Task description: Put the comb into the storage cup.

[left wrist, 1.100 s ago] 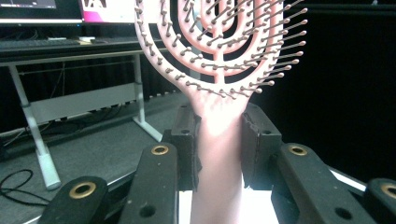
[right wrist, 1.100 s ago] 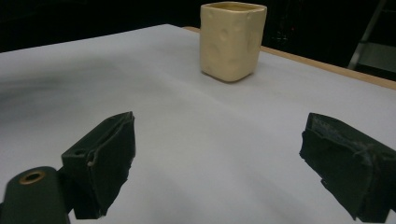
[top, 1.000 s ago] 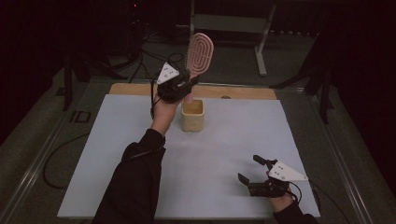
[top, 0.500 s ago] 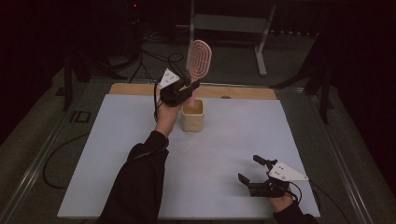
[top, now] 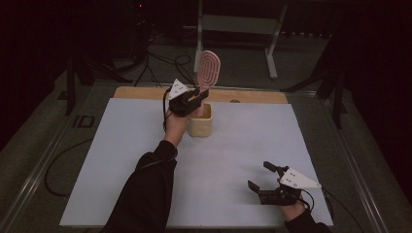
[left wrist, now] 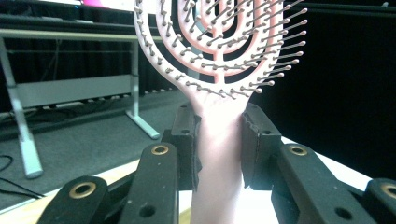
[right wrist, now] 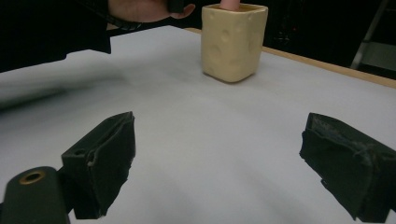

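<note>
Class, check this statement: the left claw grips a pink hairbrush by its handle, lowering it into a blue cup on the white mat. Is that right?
One detail is wrong: the cup is cream-yellow, not blue, as the high view and the right gripper view both show. The rest stands: the left claw grips the pink hairbrush by its handle, over the cup on the white mat.

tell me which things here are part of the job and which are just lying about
In the job:
pink hairbrush, clamped at its handle by the left gripper
cream holder, handle end inside it

Just there:
right gripper, open, resting apart on the white mat
metal stand behind the table
floor cables
</note>
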Available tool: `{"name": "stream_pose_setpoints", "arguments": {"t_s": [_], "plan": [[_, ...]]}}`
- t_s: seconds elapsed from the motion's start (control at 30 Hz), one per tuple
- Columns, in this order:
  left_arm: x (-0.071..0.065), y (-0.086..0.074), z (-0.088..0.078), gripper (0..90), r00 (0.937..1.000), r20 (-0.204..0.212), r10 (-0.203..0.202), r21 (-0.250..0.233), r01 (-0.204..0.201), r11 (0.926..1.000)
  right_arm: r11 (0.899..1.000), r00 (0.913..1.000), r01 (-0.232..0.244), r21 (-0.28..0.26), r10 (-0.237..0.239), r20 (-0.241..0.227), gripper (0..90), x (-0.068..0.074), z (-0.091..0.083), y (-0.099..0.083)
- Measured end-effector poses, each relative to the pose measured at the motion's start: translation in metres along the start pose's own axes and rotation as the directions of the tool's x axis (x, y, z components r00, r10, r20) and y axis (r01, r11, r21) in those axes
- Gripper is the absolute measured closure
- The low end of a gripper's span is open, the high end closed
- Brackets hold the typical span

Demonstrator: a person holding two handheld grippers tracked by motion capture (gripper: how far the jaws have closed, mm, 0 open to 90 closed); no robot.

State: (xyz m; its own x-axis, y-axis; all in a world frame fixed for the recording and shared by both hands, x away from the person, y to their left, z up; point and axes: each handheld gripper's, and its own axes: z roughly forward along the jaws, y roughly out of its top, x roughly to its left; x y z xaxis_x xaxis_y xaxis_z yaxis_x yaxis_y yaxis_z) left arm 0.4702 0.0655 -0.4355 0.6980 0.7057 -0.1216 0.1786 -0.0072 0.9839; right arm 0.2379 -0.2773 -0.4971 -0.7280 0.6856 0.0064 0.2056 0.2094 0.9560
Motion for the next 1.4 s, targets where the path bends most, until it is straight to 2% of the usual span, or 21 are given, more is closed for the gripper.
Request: {"name": "stream_pose_setpoints", "arguments": {"t_s": [0.23,0.33,0.37,0.47,0.5,0.53,0.6,0.67,0.73,0.83,0.97,1.03,1.07,1.1,1.13,1.17,1.23,1.27,1.3,1.33,1.4], "plan": [[-0.002,-0.009,0.003,70.3,1.0,0.003,0.008,0.039,-0.008,0.9992,1.0,1.0,-0.003,0.001,0.003,0.0,10.2,0.0,0.0,0.0],[-0.003,-0.011,0.004,70.3,0.9998,-0.015,0.011,0.06,-0.01,0.9982,1.0,1.0,-0.001,-0.001,0.001,-0.001,10.2,0.0,0.0,0.0],[-0.004,-0.011,0.005,70.3,0.9992,-0.032,0.024,0.08,-0.021,0.9966,1.0,1.0,-0.001,-0.001,0.001,-0.001,10.2,0.0,0.0,0.0],[-0.005,-0.012,0.005,70.2,0.9991,-0.034,0.027,0.095,-0.023,0.9952,1.0,1.0,-0.001,-0.001,0.001,-0.002,10.2,0.0,0.0,0.0],[-0.005,-0.012,0.007,70.2,0.9987,-0.04,0.031,0.121,-0.026,0.9924,1.0,1.0,-0.001,-0.001,0.001,-0.002,10.2,0.0,0.0,0.0],[-0.005,-0.012,0.007,70.2,0.9987,-0.04,0.031,0.121,-0.026,0.9924,1.0,1.0,-0.001,-0.001,0.001,-0.002,10.2,0.0,0.0,0.0],[-0.005,-0.015,0.009,70.2,0.9981,-0.051,0.033,0.157,-0.024,0.9873,1.0,1.0,-0.001,-0.001,0.001,-0.002,10.2,0.0,0.0,0.0],[-0.005,-0.015,0.01,70.2,0.9978,-0.056,0.035,0.171,-0.025,0.985,1.0,1.0,-0.001,-0.001,0.001,-0.002,10.2,0.0,0.0,0.0],[-0.005,-0.017,0.012,70.2,0.9984,-0.047,0.033,0.199,-0.023,0.9798,1.0,1.0,-0.002,0.003,0.002,-0.001,10.2,0.0,0.0,0.0],[-0.005,-0.016,0.013,70.2,0.9984,-0.041,0.04,0.219,-0.03,0.9753,1.0,1.0,-0.001,0.001,0.001,-0.001,10.2,0.0,0.0,0.0],[-0.005,-0.016,0.012,70.0,0.998,-0.046,0.044,0.228,-0.032,0.9732,1.0,1.0,-0.003,0.0,0.003,-0.001,10.2,0.0,0.0,0.0],[-0.002,-0.015,0.012,69.3,0.9992,-0.036,0.017,0.236,-0.008,0.9718,1.0,1.0,-0.001,0.0,0.001,-0.001,10.2,0.0,0.0,0.0],[-0.002,-0.014,0.012,64.4,0.9998,-0.021,0.0,0.245,0.005,0.9694,1.0,1.0,-0.001,-0.001,0.001,-0.001,10.2,0.0,0.0,0.0],[-0.002,-0.014,0.012,48.0,0.9998,-0.021,0.0,0.245,0.005,0.9694,1.0,1.0,-0.001,-0.001,0.001,-0.001,10.2,0.0,0.0,0.0],[-0.002,-0.012,0.013,34.6,0.9998,-0.019,-0.005,0.283,0.01,0.9592,1.0,1.0,-0.001,-0.002,0.001,-0.001,10.2,0.0,0.0,0.0],[-0.002,-0.012,0.013,29.7,0.9998,-0.019,-0.005,0.283,0.01,0.9592,1.0,1.0,-0.001,-0.002,0.001,-0.002,10.2,0.0,0.0,0.0],[-0.001,-0.01,0.01,14.6,0.9996,0.026,-0.009,0.311,0.0,0.9505,1.0,1.0,0.0,-0.002,0.0,-0.001,10.2,0.0,0.0,0.0],[-0.001,-0.01,0.01,10.2,0.9996,0.026,-0.009,0.311,0.0,0.9505,1.0,1.0,0.0,-0.002,0.0,-0.001,10.2,0.0,0.0,0.0],[-0.001,-0.009,0.01,10.2,0.999,0.044,-0.008,0.316,-0.006,0.9488,1.0,1.0,0.0,-0.001,0.0,-0.001,10.2,0.0,0.0,0.0],[-0.002,-0.009,0.01,0.9,0.9985,0.055,0.003,0.331,-0.021,0.9434,1.0,1.0,0.001,-0.002,-0.001,0.0,10.2,0.0,0.0,0.0],[-0.003,-0.009,0.009,0.0,0.9983,0.057,0.007,0.331,-0.026,0.9433,1.0,1.0,0.001,-0.002,-0.001,0.001,10.2,0.001,0.0,0.0]]}}
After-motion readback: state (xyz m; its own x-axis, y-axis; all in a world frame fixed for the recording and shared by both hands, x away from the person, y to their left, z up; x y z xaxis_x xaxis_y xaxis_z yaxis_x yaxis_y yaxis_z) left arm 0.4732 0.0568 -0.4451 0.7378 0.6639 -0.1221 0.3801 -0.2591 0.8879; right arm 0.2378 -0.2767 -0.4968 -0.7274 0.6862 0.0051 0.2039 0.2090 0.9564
